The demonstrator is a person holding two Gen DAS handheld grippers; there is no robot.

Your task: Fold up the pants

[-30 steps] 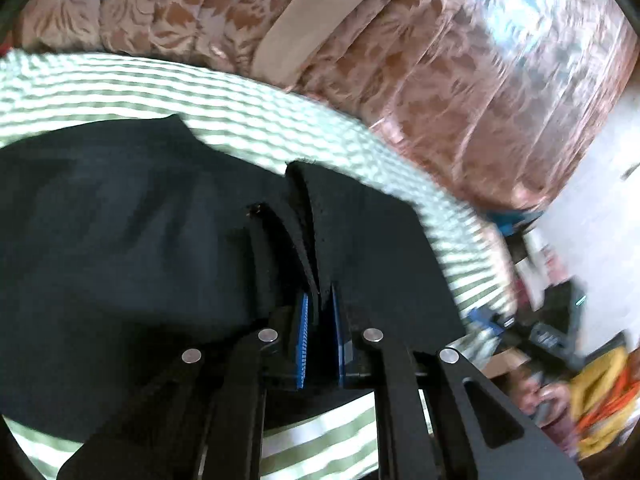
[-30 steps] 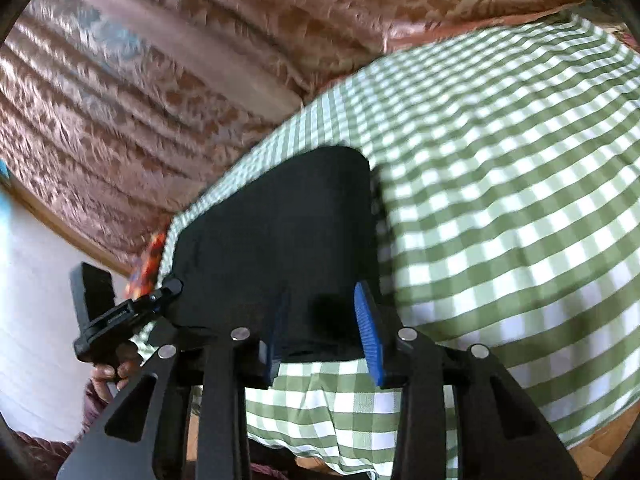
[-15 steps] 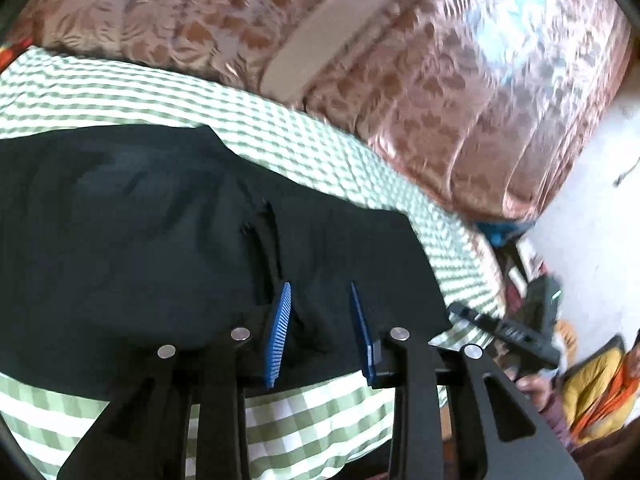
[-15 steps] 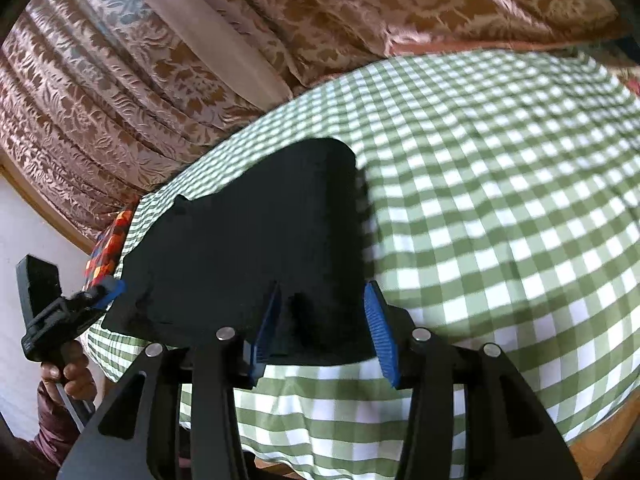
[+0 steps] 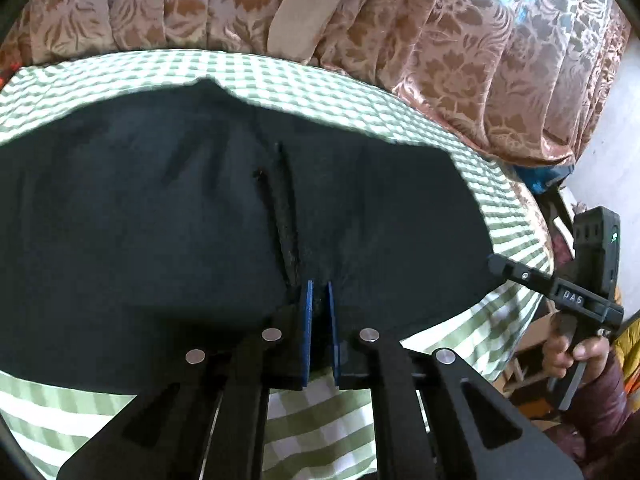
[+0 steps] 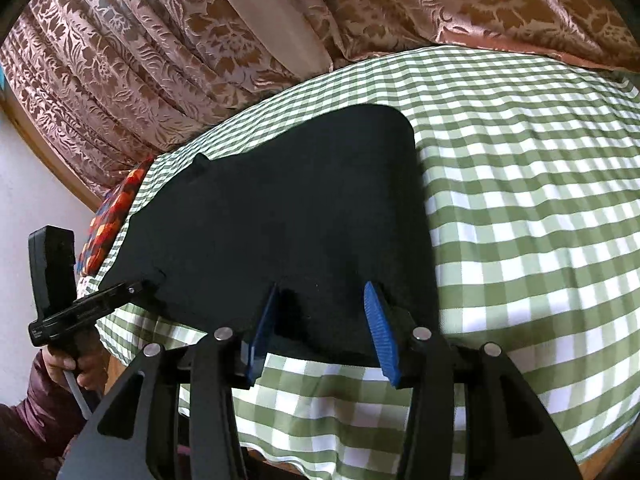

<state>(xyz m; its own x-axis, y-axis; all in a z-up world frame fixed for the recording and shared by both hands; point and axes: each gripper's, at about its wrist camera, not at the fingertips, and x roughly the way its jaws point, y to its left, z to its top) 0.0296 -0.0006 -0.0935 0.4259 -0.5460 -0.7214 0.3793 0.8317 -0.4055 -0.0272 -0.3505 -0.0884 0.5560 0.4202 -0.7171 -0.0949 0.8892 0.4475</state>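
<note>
Left wrist view alone shows a raised seam (image 5: 284,216) on the black pants (image 5: 160,220), their near edge pinched by the left gripper (image 5: 318,292), while the right gripper (image 6: 320,300) stands wide apart over these pants on the green checked cloth (image 6: 540,220).
</note>
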